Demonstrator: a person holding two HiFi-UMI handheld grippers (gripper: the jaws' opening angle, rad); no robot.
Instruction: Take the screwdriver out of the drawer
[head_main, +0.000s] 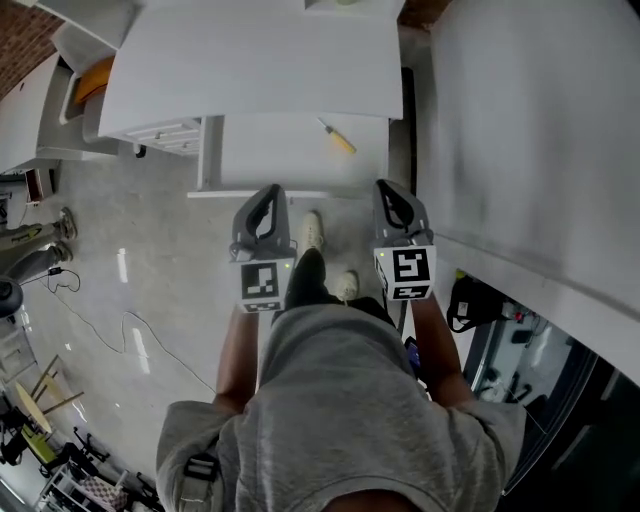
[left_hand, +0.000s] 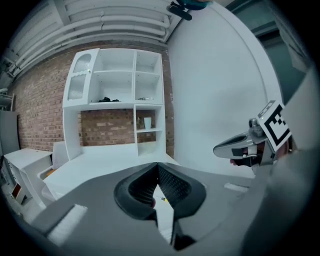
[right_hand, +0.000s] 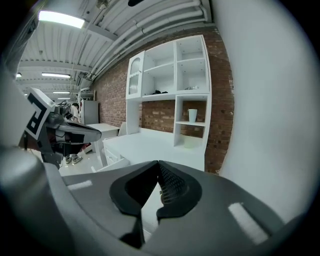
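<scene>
A screwdriver (head_main: 337, 137) with a yellow handle lies in the open white drawer (head_main: 260, 160), towards its right side. My left gripper (head_main: 270, 192) hovers at the drawer's front edge, its jaws shut and empty. My right gripper (head_main: 388, 188) is level with it at the drawer's right front corner, also shut with nothing held. In the left gripper view the closed jaw tips (left_hand: 158, 165) meet, and a speck of the yellow screwdriver (left_hand: 162, 199) shows below them. The right gripper view shows its own tips (right_hand: 158, 163) together over the white desk.
The white desk top (head_main: 250, 60) lies beyond the drawer, with a shelf unit (left_hand: 115, 100) against a brick wall. A tall white panel (head_main: 540, 130) runs along the right. A small drawer cabinet (head_main: 165, 132) stands at the left. Cables (head_main: 130, 330) trail over the floor.
</scene>
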